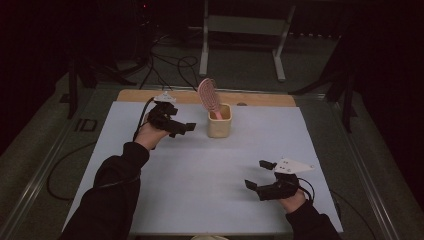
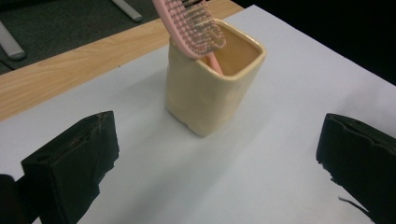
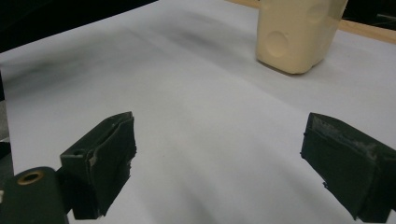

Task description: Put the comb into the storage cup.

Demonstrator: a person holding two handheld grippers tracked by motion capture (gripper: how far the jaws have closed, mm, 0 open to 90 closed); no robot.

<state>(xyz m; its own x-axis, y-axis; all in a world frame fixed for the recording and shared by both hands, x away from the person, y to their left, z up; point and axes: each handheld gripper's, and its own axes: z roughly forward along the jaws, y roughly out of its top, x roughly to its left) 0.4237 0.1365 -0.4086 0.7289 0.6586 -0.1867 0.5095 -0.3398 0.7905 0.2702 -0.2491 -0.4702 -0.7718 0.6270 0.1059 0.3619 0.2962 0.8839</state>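
hairbrush (image 1: 208,96) of pink plastic stands handle-down in a cream square cup (image 1: 219,124), its bristled head leaning up and out over the cup's far-left rim. the cup sits upright on the white sheet (image 1: 200,170) that covers most of the bench (image 1: 135,96), toward the far edge and a little left of centre, with a strip of bare wood showing behind it.

the left hand-held gripper (image 1: 181,128) is held just left of the cup, near it but apart, its jaws spread wide and pointing toward the cup. in the left gripper view the cup (image 2: 212,86) stands between and beyond the two black jaws, with clear white sheet on either side, and the brush (image 2: 191,25) slants across the cup's opening with its handle going down inside. nothing is between the jaws.

the right hand-held gripper (image 1: 259,175) is at the near right of the bench, well apart from the cup, low over the sheet. its jaws are also spread and pinch nothing. in the right gripper view the cup (image 3: 299,35) shows farther off at the upper right, with round dimples on its side walls.
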